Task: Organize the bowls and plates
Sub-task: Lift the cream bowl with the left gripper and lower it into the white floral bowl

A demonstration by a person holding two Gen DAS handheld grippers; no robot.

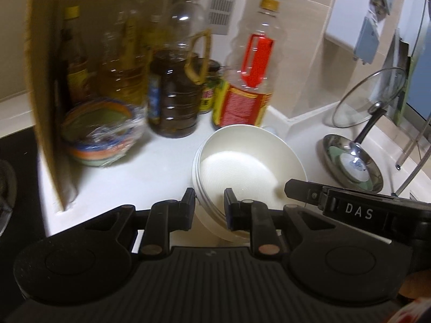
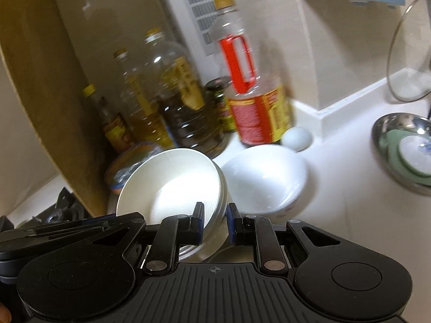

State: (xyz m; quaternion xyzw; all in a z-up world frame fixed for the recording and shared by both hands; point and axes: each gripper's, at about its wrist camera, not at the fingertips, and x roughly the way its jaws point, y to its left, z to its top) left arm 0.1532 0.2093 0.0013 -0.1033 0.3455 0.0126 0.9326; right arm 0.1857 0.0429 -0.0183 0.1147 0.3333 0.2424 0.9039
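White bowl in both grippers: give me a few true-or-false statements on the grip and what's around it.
1. Both grippers pinch the rim of one white bowl. True: the left gripper and the right gripper each clamp its rim.
2. The held bowl is tilted. True.
3. A second white bowl sits on the counter. True.
4. The handled bottle has a blue handle. False: it is red.
5. The metal dish is empty. False: it holds a green dish and a spoon.
6. The glass lid lies flat on the counter. False: it stands on edge.
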